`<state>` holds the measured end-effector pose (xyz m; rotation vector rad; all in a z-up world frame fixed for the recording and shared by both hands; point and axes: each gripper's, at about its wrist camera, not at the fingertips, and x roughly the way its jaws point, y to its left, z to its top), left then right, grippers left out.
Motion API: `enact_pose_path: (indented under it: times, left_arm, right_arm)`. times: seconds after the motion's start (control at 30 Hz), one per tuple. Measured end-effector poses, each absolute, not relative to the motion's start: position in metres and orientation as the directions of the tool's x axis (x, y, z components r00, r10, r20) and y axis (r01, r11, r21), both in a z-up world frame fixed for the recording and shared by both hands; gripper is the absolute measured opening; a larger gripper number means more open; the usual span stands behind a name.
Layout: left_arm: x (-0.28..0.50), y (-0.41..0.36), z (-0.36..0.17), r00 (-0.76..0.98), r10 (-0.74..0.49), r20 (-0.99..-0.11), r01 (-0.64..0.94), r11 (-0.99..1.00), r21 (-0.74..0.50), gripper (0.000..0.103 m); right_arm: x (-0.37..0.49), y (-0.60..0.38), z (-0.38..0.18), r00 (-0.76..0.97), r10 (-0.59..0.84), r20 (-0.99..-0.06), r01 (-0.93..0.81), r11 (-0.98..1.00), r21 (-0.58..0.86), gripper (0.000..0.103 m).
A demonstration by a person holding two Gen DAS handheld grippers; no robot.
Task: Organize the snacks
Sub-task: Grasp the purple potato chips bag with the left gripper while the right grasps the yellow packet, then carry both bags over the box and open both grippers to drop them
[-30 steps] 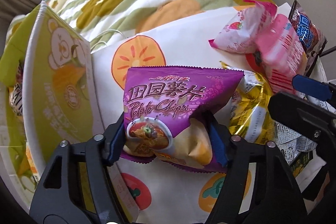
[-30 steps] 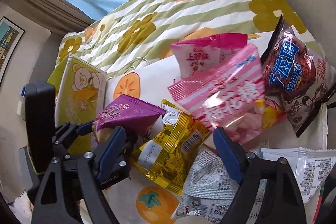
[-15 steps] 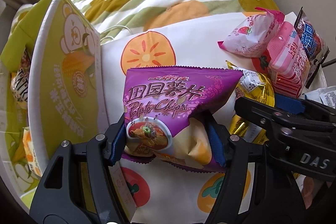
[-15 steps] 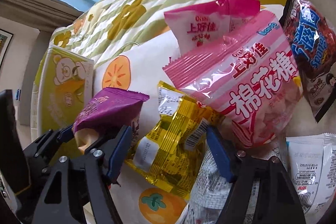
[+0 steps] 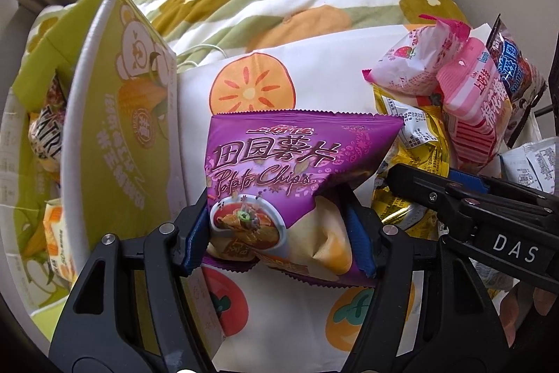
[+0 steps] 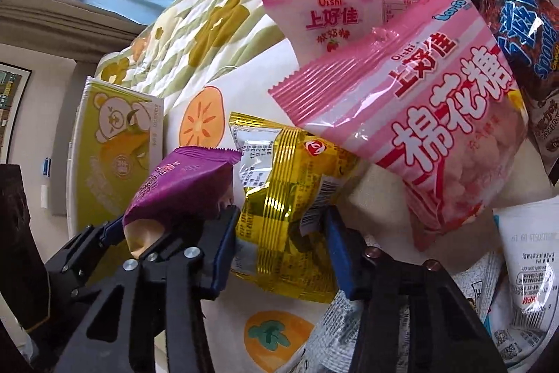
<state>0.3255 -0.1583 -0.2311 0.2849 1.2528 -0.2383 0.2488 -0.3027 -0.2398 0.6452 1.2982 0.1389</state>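
Item 1. Purple potato-chip bag (image 5: 297, 177): clamped at its lower half between the blue pads of the left hand-held gripper (image 5: 279, 243), held above the persimmon-print cloth (image 5: 251, 86) on the bed, just beside the green bear-print box (image 5: 115, 128), which already holds other packets.

Item 2. Gold foil snack packet (image 6: 290, 208): lying on the cloth, partly under the pink marshmallow bag (image 6: 436, 128). The right hand-held gripper (image 6: 279, 250) straddles it with jaws apart, pads near or touching its edges but not yet pinching.

Item 3. Strawberry packet (image 6: 332, 20) and dark chocolate-snack bag (image 6: 517, 34): piled behind the pink bag.

Risks, judged: the two grippers sit very close, so a closing or lifting move could knock them together; the gold foil looks slippery and may slide out; lifting it could drag the overlapping pink bag.

Change from half a second earlier: the right gripper has advanced onto the gold packet and narrowed; the left grip on the purple bag is unchanged.
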Motion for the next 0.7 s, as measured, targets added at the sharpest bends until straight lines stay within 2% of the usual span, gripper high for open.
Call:
enact_pose_path:
  times: [0.47, 0.7]
  left_arm:
    - [0.284, -0.157, -0.171, 0.423, -0.015, -0.906, 0.285, 0.951, 0.118, 0.063]
    - [0.255, -0.146, -0.126, 0.507, -0.032, -0.862, 0.212, 0.973, 0.089, 0.063]
  right_arm:
    - [0.217, -0.31, -0.208, 0.375, 0.535, -0.757, 0.2, 0.751, 0.629, 0.037]
    - [0.203, -0.32, -0.179, 0.423, 0.567, -0.706, 0.138, 0.73, 0.669, 0.036]
